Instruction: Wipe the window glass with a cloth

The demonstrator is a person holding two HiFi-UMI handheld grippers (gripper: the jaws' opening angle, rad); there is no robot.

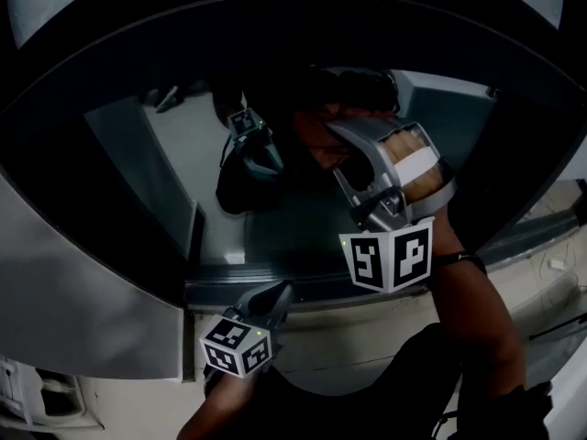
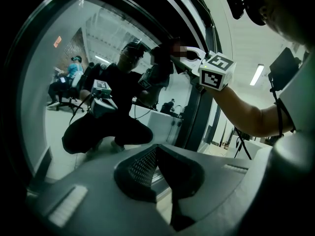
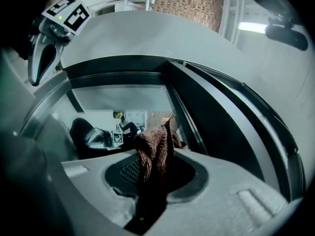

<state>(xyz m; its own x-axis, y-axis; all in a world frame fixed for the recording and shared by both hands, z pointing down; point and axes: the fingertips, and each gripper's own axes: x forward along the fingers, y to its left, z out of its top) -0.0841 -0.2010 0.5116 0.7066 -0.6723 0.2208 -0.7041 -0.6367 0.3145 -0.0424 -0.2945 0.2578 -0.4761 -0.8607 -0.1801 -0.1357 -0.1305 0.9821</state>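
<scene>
Wiping step seemed in hand: right gripper (image 3: 156,170) clenched brown cloth (image 3: 152,149), window glass (image 3: 120,100) just ahead of its tips. Left gripper (image 2: 156,156) sat closed, empty. Next likely needed pressed, sweeping contact.

Right gripper (image 1: 341,134) raised on an outstretched forearm (image 1: 472,314), its jaws clamped on the cloth (image 3: 153,151) — left gripper (image 1: 273,297) held low, jaws closed together, empty

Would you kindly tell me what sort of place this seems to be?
Probably an indoor workshop or lab hall, beside what looks like a vehicle: curved window glass in a dark frame, a ceiling strip light, and a brick wall.
</scene>
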